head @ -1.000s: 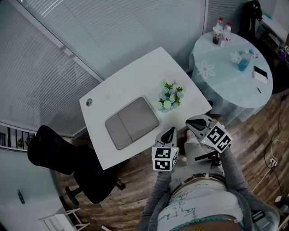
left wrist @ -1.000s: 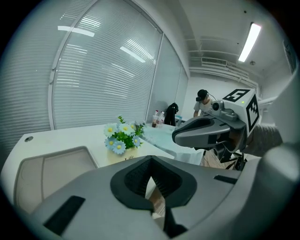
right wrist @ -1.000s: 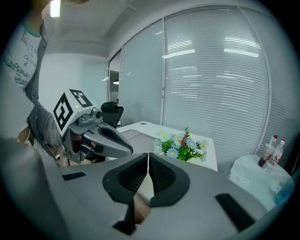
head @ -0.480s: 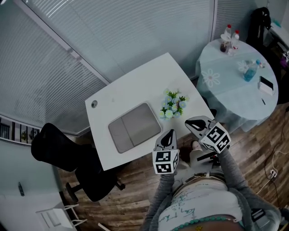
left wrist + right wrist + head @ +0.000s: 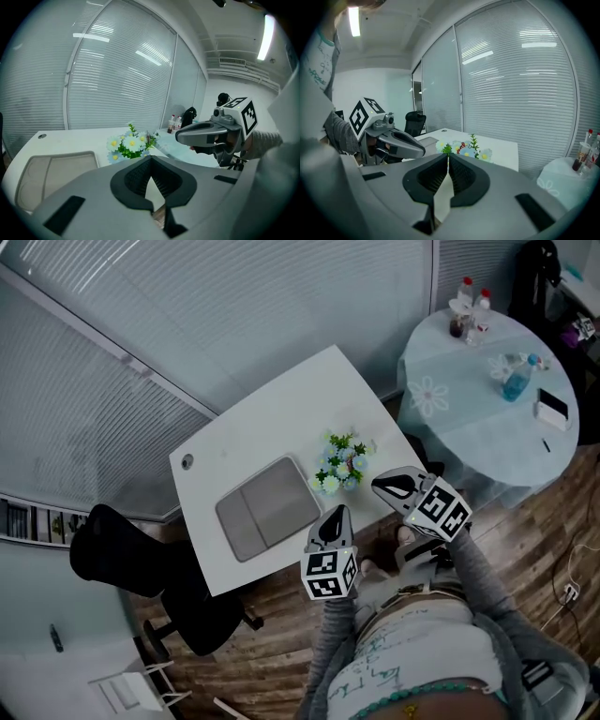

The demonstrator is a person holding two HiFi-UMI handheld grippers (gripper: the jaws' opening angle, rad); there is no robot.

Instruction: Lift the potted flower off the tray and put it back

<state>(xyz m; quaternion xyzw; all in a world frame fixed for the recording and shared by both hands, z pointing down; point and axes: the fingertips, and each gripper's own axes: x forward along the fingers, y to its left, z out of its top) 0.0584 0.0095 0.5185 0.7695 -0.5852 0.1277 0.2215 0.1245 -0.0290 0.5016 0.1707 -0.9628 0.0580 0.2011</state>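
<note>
Here the flower (image 5: 342,463), a bunch of small pale daisy-like blossoms, stands on the smooth white worktop (image 5: 272,423), just beside the flat grey rounded-corner tray (image 5: 262,507). The left hand-held gripper (image 5: 337,513) and the right hand-held gripper (image 5: 378,483) are both clenched, empty.

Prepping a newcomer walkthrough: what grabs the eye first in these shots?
The potted flower is the only colour on the white desk, and it stands beside the empty grey tray, not on it. Next come the left tongs and right tongs, both shut, by the desk's near edge.
</note>
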